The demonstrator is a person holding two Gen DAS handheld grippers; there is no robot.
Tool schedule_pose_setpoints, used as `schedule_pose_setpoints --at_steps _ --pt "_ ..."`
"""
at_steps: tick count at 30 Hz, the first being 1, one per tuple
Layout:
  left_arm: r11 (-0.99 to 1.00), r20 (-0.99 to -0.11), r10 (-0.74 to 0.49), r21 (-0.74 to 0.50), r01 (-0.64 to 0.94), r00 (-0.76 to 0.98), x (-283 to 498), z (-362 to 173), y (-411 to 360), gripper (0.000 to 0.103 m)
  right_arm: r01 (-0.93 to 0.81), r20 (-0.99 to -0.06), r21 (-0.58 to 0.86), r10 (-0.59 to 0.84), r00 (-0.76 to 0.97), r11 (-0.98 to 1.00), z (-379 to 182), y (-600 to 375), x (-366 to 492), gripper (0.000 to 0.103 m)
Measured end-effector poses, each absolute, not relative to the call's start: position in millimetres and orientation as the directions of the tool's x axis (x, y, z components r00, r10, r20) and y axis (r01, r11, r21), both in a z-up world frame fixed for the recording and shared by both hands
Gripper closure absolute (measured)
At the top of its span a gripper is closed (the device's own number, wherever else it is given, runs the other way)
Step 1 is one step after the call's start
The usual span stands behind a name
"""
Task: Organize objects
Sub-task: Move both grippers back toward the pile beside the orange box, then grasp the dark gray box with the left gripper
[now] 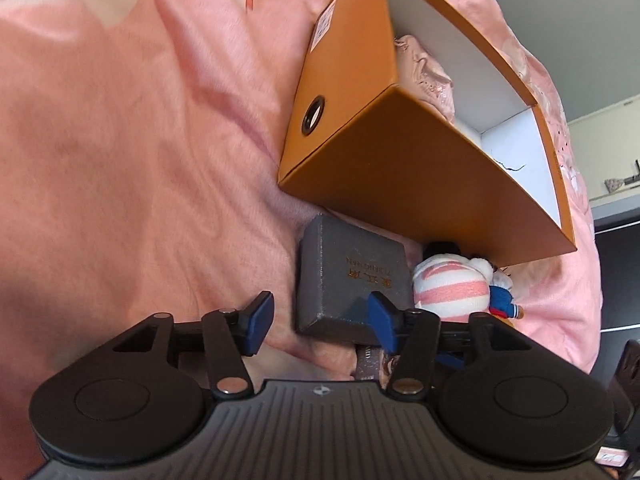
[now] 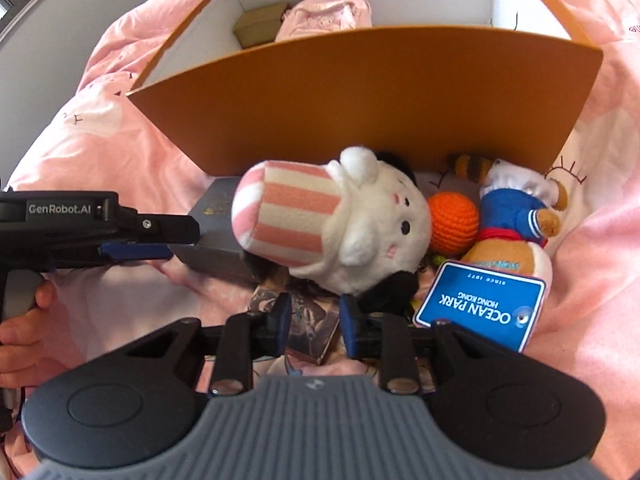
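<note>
Grippers hovered over clutter beside the orange box (image 2: pixel 360 92).
Left gripper (image 1: pixel 320 320) spread astride the grey box (image 1: pixel 352 276); right gripper (image 2: pixel 314 320) stood narrowly parted, empty, above a card (image 2: pixel 308 328).

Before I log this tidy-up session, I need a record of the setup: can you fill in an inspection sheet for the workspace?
Surface: pink bedding, rumpled.
Job's things: orange box open, holding a pink cloth and a small tan box. In front of it lie a grey box, a striped plush, an orange knitted ball, a blue-jacketed plush, a blue Ocean Park card and a small picture box.
Clutter: nothing seen.
Grippers: left gripper open, straddling the grey box's near corner; right gripper open over the picture box.
Cables: nothing seen.
Surroundings: grey wall, dark furniture at the edge.
</note>
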State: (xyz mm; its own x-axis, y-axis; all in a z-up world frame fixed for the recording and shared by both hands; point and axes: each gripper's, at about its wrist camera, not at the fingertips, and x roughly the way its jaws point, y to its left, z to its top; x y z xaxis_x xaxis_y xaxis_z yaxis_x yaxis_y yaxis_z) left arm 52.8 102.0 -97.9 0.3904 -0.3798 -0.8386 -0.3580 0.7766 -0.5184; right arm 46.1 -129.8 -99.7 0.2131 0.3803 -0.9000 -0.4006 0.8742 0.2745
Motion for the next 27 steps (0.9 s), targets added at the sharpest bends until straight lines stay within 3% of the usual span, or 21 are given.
schedule_pose_setpoints --at_steps 7,12,22,27 --pt "0.725 -0.819 -0.443 -0.566 -0.393 0.364 63.2 -115.2 102.6 0.024 -0.385 -0.907 0.291 0.381 0.181 0.876 -107.6 -131.8 48.8 0.074" --pt "0.656 -0.781 -0.519 -0.624 -0.424 0.346 69.4 -132.5 103.9 0.021 -0.371 -0.906 0.309 0.39 0.165 0.876 -110.2 -134.3 51.7 0.069" --pt "0.625 -0.769 -0.501 -0.639 -0.447 0.398 57.4 -122.4 115.8 0.053 -0.328 -0.903 0.345 0.406 0.139 0.879 -115.1 -141.0 56.4 0.067" --pt "0.675 -0.782 -0.465 -0.616 -0.406 0.414 49.6 -107.3 109.1 0.059 -0.282 -0.894 0.397 0.438 0.097 0.873 -121.9 -147.2 60.4 0.06"
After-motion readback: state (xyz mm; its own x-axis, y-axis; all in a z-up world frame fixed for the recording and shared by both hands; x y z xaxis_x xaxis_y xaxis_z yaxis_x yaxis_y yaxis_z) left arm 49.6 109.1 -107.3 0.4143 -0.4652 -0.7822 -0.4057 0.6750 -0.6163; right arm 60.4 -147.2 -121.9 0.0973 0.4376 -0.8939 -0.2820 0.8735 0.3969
